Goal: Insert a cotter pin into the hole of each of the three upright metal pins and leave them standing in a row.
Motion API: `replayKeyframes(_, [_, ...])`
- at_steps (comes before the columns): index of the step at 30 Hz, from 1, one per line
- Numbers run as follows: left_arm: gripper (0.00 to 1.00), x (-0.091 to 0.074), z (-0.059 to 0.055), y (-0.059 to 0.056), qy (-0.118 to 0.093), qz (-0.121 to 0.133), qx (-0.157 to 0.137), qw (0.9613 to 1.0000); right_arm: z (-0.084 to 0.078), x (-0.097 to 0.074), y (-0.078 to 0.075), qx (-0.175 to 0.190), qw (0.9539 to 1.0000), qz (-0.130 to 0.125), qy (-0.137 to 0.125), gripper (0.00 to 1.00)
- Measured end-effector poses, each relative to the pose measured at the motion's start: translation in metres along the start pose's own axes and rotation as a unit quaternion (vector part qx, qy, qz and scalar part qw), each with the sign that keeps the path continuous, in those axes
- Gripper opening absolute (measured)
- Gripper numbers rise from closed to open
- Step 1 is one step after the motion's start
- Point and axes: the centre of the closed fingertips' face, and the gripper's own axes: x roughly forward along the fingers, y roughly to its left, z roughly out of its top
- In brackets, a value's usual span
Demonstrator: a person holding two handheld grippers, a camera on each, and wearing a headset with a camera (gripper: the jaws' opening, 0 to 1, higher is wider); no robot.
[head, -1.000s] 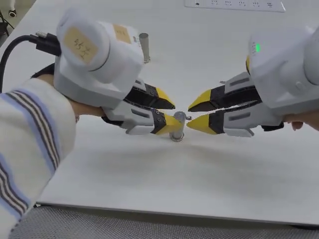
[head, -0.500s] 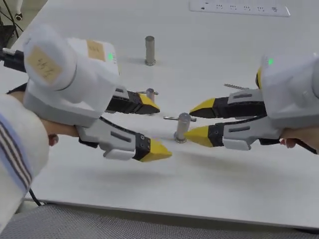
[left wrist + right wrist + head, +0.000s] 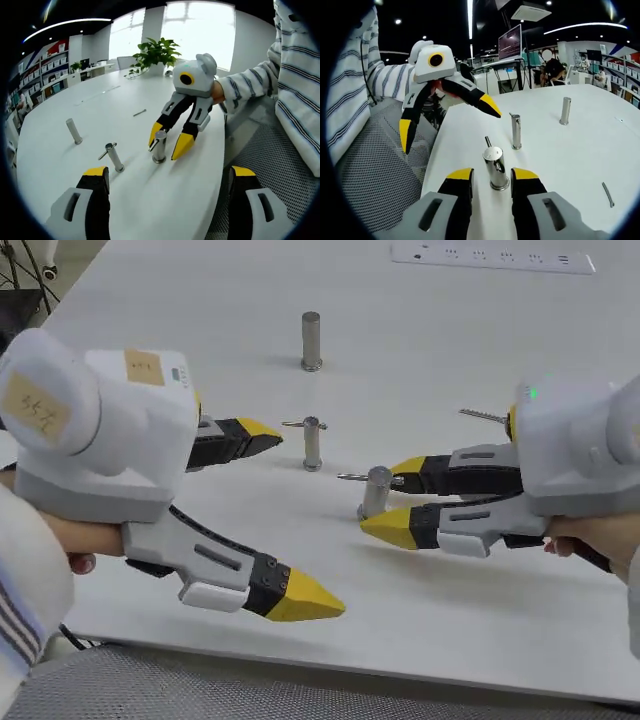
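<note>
- The white tabletop (image 3: 480,580) carries three upright metal pins in a slanted row that runs from the far edge toward the front edge.
- The far pin (image 3: 311,340) stands nearest the far edge, a plain cylinder well apart from both grippers.
- The middle pin (image 3: 313,443) has a cotter pin (image 3: 295,424) lodged crosswise in the hole near its top, its length jutting out toward the left edge.
- The near pin (image 3: 375,492), closest to the front edge, holds a second cotter pin (image 3: 350,478) through its own hole in the same way.
- The right gripper (image 3: 385,497) reaches in from the right edge with its jaws slightly apart, one on each side of the near pin. The right gripper view shows a slim gap at either side of that pin's base.
- The left gripper (image 3: 287,515) comes in from the left edge with its jaws spread wide and nothing between them. The upper jaw points at the middle pin and stops short of it; the lower jaw hangs near the front edge.
- A loose cotter pin (image 3: 482,416) lies flat toward the right edge, beyond the right gripper.
- A power strip (image 3: 490,255) lies along the far edge, near the far right corner.
</note>
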Motion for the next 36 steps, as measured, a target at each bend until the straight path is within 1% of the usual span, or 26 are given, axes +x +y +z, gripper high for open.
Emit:
replayKeyframes(2, [0.99,0.0,0.001,-0.003,-0.015,-0.009,-0.028,0.9995,-0.001,0.002,0.0,0.0,1.0,0.002,0.001,0.25])
replayKeyframes(3, [0.99,-0.001,0.001,-0.003,-0.017,-0.009,-0.031,0.9993,-0.001,0.003,0.0,-0.001,1.0,0.002,0.001,0.24])
replayKeyframes(6, [0.99,-0.001,-0.001,-0.004,-0.012,-0.009,-0.03,0.9995,-0.003,0.006,-0.001,-0.003,1.0,0.003,0.004,0.22])
replayKeyframes(8, [0.99,-0.001,-0.003,-0.005,-0.007,-0.01,-0.031,0.9994,-0.003,0.007,-0.001,-0.002,1.0,0.002,0.006,0.18])
replayKeyframes(15, [0.99,-0.002,-0.009,-0.007,0.003,-0.014,-0.039,0.9991,-0.002,0.007,-0.008,-0.003,0.9999,-0.011,0.003,0.11])
replayKeyframes(17, [0.99,-0.002,-0.01,-0.006,0.002,-0.012,-0.04,0.9991,-0.002,0.007,-0.007,-0.016,0.9998,-0.012,0.007,0.1])
replayKeyframes(20, [0.99,-0.002,-0.009,-0.004,0.002,-0.006,-0.037,0.9993,-0.001,0.007,-0.008,-0.022,0.9996,-0.014,0.009,0.1])
replayKeyframes(23, [0.99,-0.002,-0.011,-0.001,0.006,0.001,-0.037,0.9993,-0.001,0.007,-0.008,-0.027,0.9995,-0.017,0.01,0.1])
replayKeyframes(25, [0.99,-0.003,-0.011,0.002,0.006,0.007,-0.038,0.9992,-0.001,0.007,-0.008,-0.044,0.9987,-0.022,0.013,0.09])
replayKeyframes(29, [0.99,-0.006,-0.011,0.004,0.003,0.011,-0.041,0.9991,-0.001,0.008,-0.009,-0.058,0.9978,-0.025,0.019,0.08])
replayKeyframes(31, [0.99,-0.006,-0.012,0.004,0.004,0.012,-0.041,0.9991,-0.002,0.006,-0.012,-0.057,0.9979,-0.026,0.019,0.08])
replayKeyframes(34, [0.99,-0.008,-0.013,0.003,0.005,0.015,-0.042,0.999,0.0,0.005,-0.014,-0.055,0.9978,-0.031,0.018,0.08])
replayKeyframes(36, [0.99,-0.009,-0.013,0.002,0.001,0.014,-0.045,0.9989,0.005,0.003,-0.017,-0.046,0.9982,-0.037,0.006,0.08])
